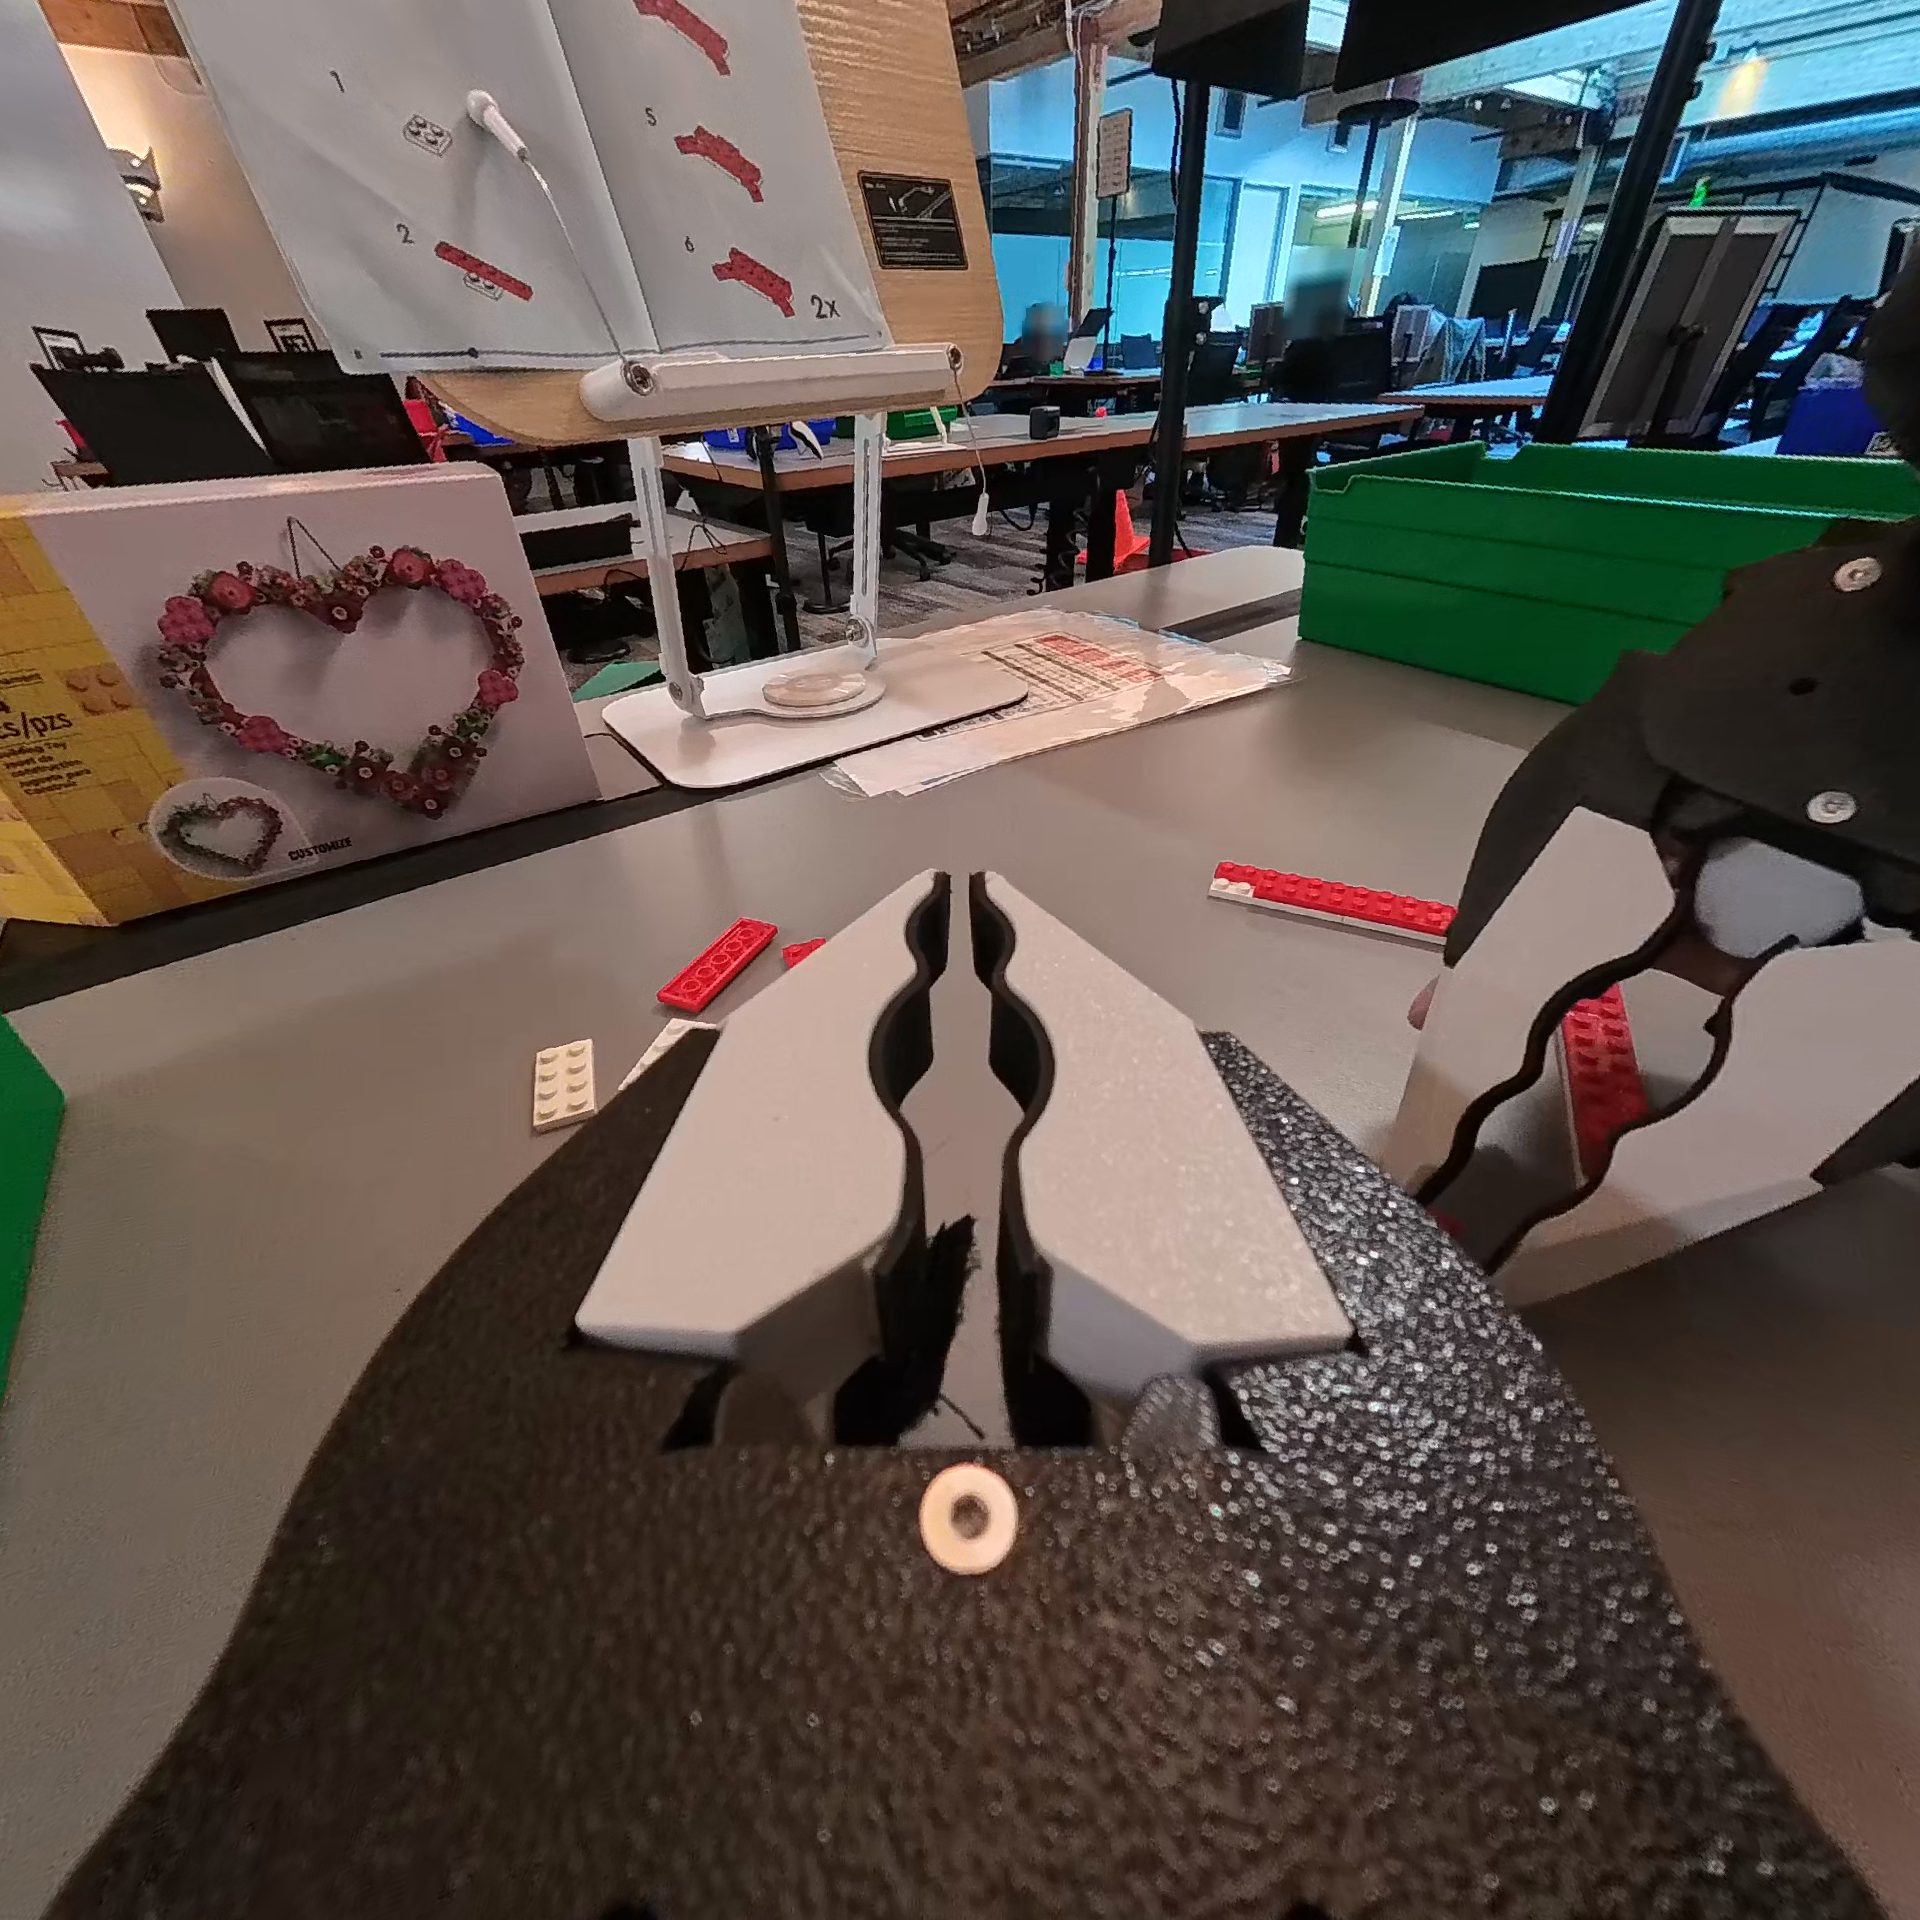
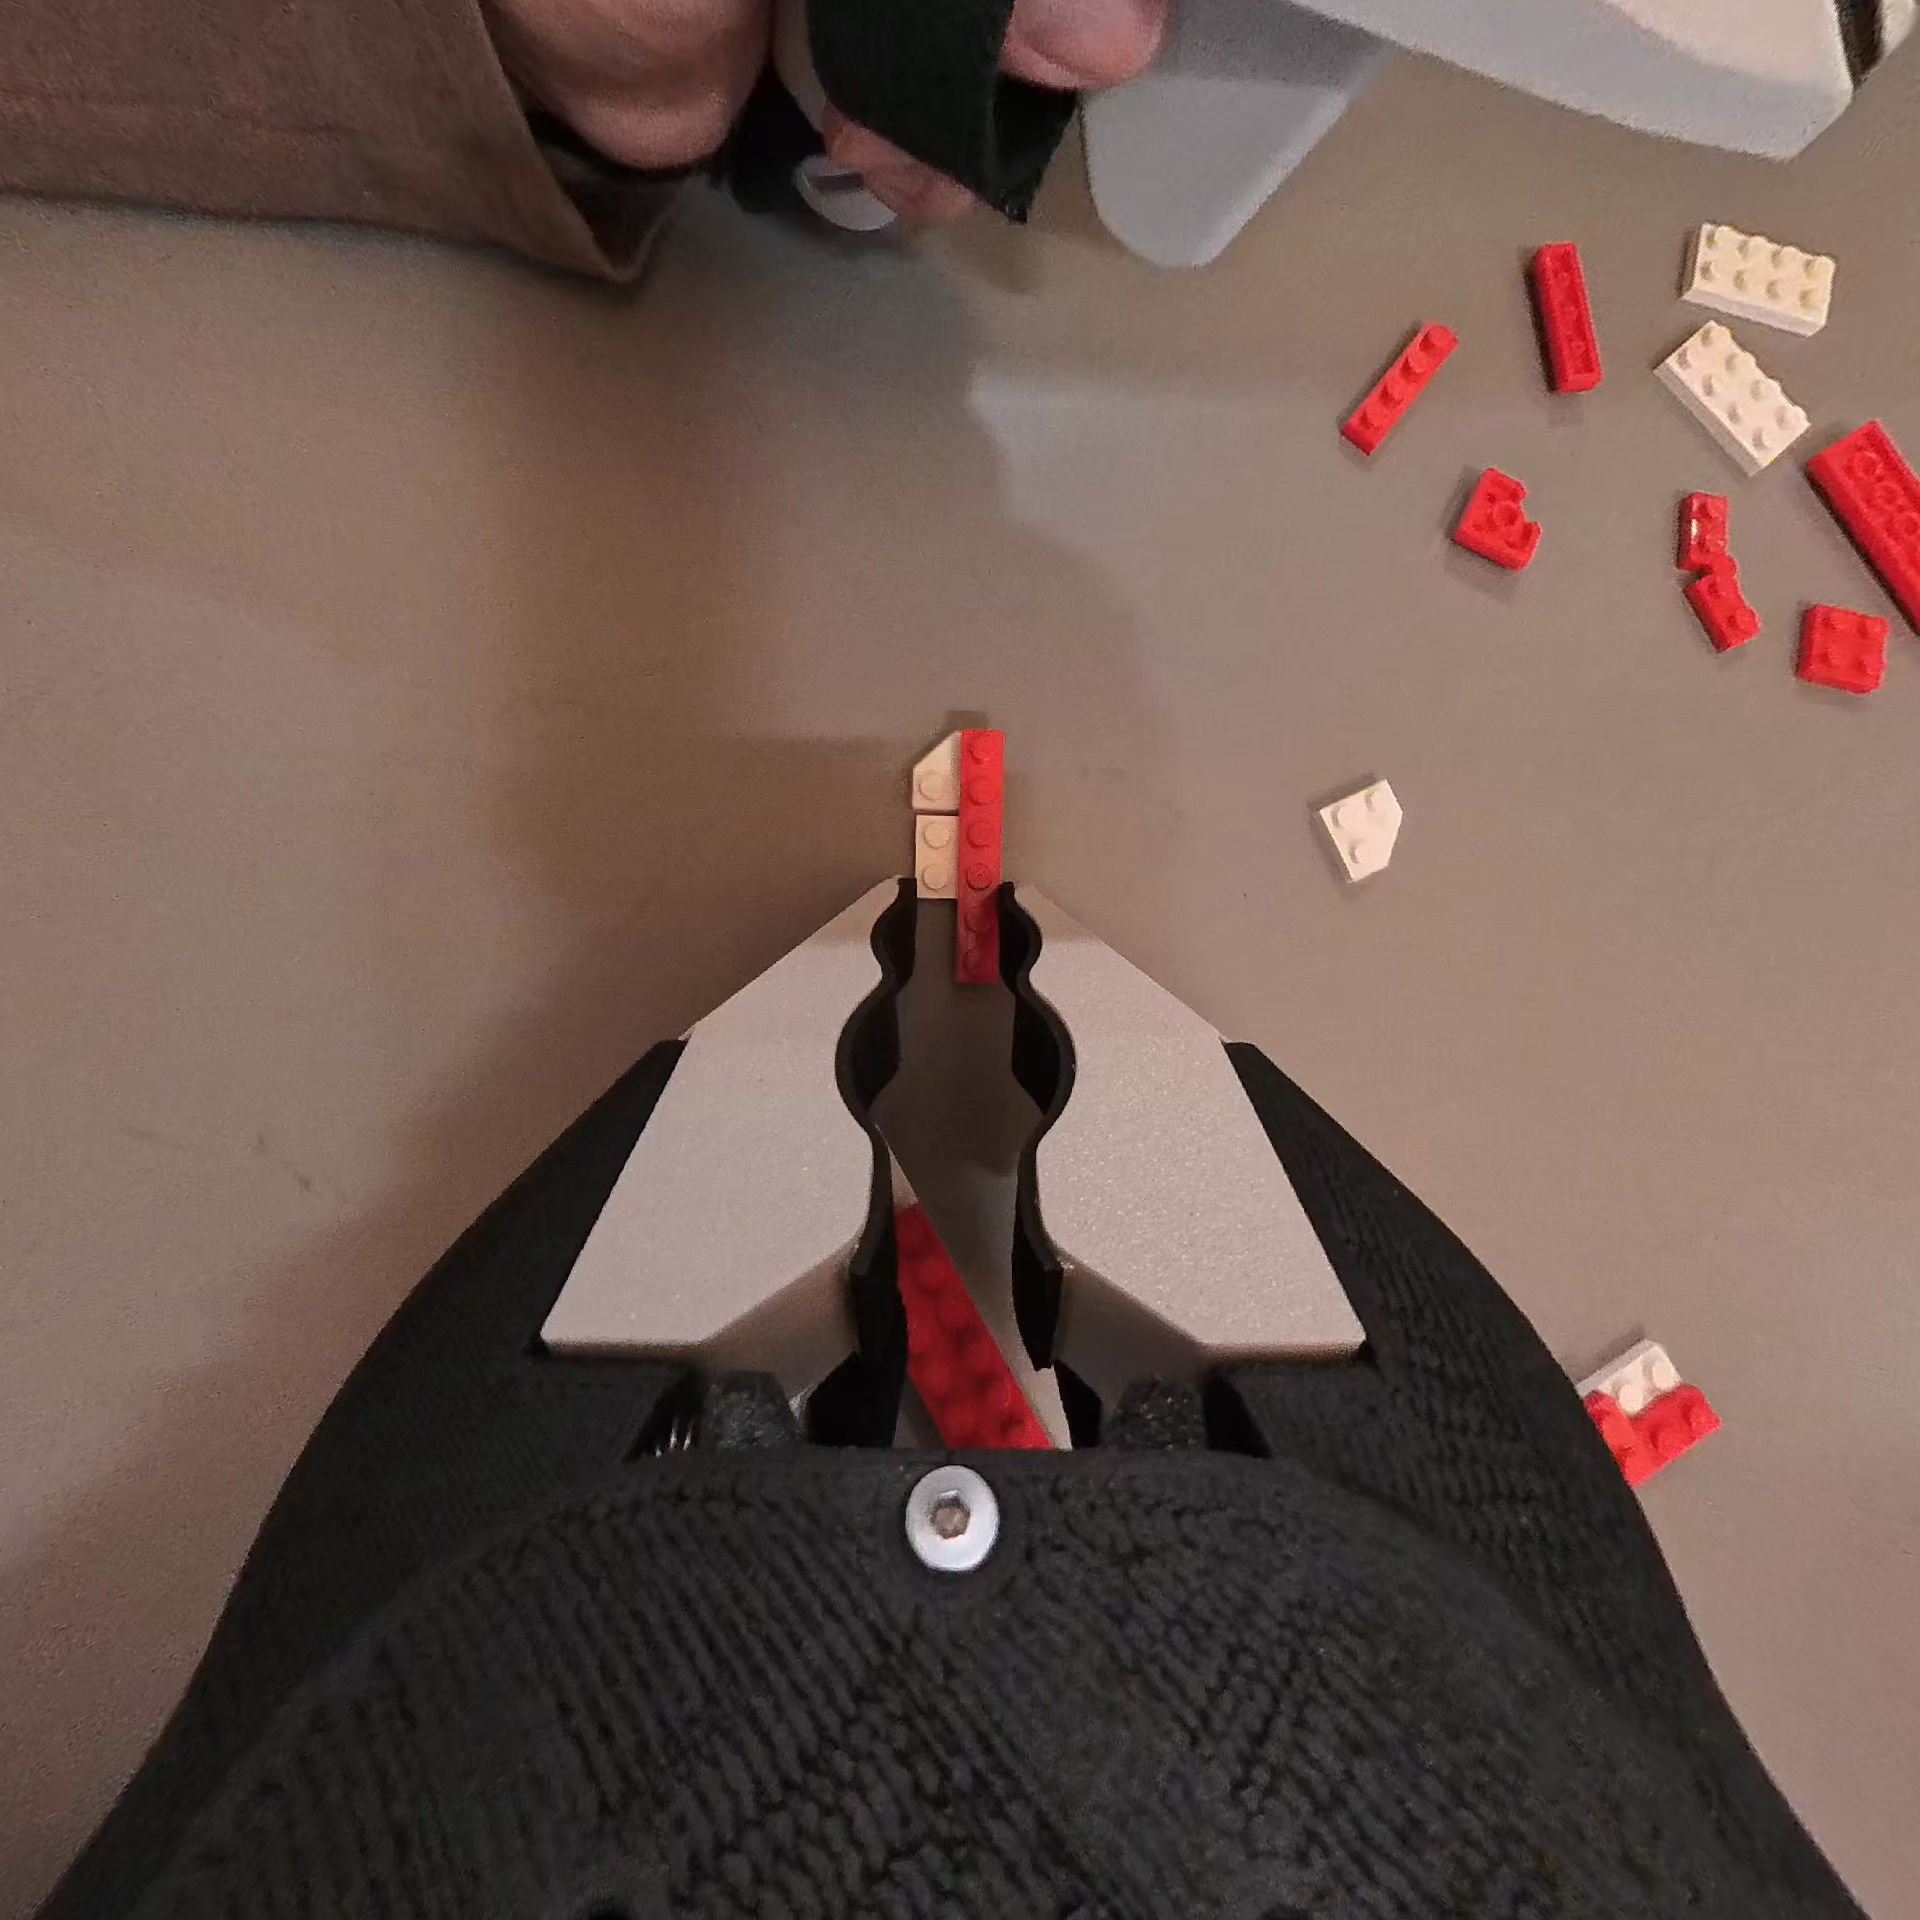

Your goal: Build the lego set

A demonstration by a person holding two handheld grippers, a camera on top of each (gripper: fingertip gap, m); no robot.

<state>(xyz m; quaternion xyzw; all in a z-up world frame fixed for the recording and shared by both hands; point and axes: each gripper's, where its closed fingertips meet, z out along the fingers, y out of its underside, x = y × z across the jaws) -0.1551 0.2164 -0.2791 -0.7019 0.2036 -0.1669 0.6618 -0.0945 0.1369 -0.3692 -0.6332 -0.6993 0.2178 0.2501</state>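
My right gripper (image 2: 956, 888) points down at the grey table (image 2: 416, 727) and is shut on a small assembly (image 2: 980, 821), a narrow red plate with white pieces on its left side. A second red plate (image 2: 956, 1340) shows through the gap nearer the gripper's base. My left gripper (image 1: 958, 883) is shut and empty, low over the table. The right gripper (image 1: 1455, 1184) stands just to its right. Ahead lie a red plate (image 1: 717, 961), a white plate (image 1: 564, 1081) and a long red and white strip (image 1: 1335, 899).
Loose red and white pieces (image 2: 1730, 395) lie scattered at the upper right, with a white wedge (image 2: 1359, 826). An instruction booklet on a stand (image 1: 582, 177), the set's box (image 1: 270, 686), a plastic bag (image 1: 1060, 686) and a green bin (image 1: 1558, 561) line the far side. The tips of one gripper are about 12 cm away from the tips of the other.
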